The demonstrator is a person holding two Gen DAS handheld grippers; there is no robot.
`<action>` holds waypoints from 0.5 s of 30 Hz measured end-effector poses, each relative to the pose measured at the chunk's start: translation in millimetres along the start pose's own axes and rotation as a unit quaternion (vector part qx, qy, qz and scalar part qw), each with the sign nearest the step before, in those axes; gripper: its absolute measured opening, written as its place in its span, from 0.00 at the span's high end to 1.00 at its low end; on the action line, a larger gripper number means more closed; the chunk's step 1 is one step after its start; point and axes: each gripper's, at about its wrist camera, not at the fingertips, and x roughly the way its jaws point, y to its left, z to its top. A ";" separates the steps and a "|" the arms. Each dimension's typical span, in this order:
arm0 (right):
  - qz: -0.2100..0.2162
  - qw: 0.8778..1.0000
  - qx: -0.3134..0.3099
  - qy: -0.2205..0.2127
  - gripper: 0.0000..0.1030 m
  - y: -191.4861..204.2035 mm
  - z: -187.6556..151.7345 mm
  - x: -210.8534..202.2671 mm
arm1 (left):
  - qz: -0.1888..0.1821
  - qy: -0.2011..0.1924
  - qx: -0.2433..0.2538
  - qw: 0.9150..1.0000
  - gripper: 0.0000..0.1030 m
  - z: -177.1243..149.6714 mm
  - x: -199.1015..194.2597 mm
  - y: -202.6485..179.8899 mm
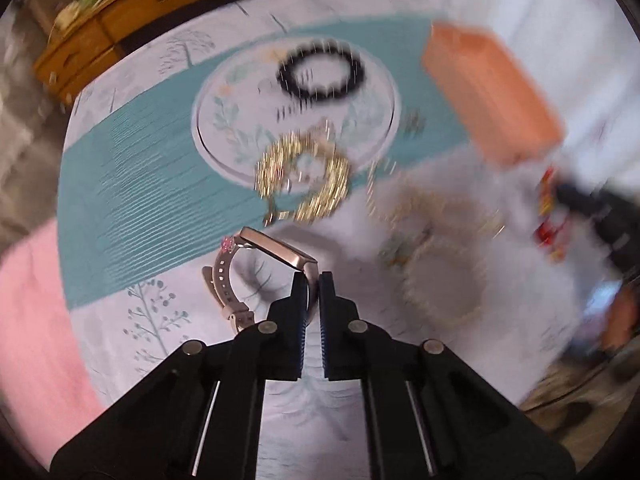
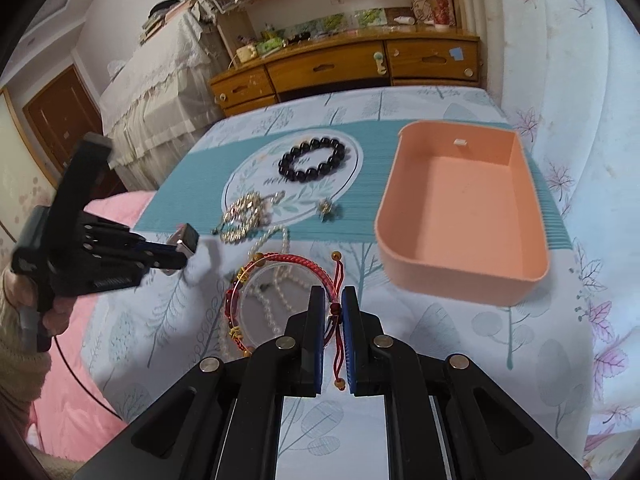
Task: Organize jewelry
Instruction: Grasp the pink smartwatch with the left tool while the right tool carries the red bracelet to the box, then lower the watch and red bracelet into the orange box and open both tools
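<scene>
My left tool [image 1: 313,280] is clenched on the band of a rose-gold watch [image 1: 276,250]. Its strap hangs to the left of the fingers, clear of the bed cover [image 1: 120,208]. The right wrist view confirms this: the left tool [image 2: 182,250] is held up at the left edge of the frame, a hand [image 2: 52,312] on its grip, the watch case [image 2: 186,240] at its tip.

My right tool [image 2: 333,292] is clenched on a red braided bracelet [image 2: 288,266]. The cord runs between the two pads and its tail ends in a small bead below them. The loop of the bracelet stands out ahead and left of the fingers, above the cover.

Remaining items lie on the bed. A black bead bracelet [image 2: 312,160] rests inside the round printed motif on the teal band of the cover. A gold chain piece [image 2: 244,212] lies on the near left edge of that motif. A pearl strand [image 2: 272,280] trails from there toward me, passing under the red bracelet. A small ornament [image 2: 326,208] sits between the motif and the orange tray [image 2: 460,264]; I cannot tell what it is.

The tray stands to the right, well apart from both tools, with only a small white tab on its far wall.

The left wrist view is heavily blurred; fine detail there is not readable.
</scene>
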 end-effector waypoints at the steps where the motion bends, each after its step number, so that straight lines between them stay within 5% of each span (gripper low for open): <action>1: 0.002 1.000 0.005 -0.005 0.92 -3.5 1.4 -3.1 | -0.016 -0.012 -0.018 1.000 0.96 3.5 -9.0 3.9; 5: 0.017 0.999 0.034 -0.019 0.92 -19.7 7.2 -11.9 | -0.086 -0.083 -0.086 0.989 0.96 15.4 -53.1 15.3; 7: 0.019 0.998 0.045 -0.028 0.92 -27.5 9.5 -17.9 | -0.091 -0.118 -0.095 0.984 0.96 18.1 -70.8 17.4; 15: -0.004 0.996 0.065 -0.055 0.92 -48.3 13.7 -40.1 | -0.130 -0.093 -0.105 0.981 0.96 31.9 -56.2 -9.7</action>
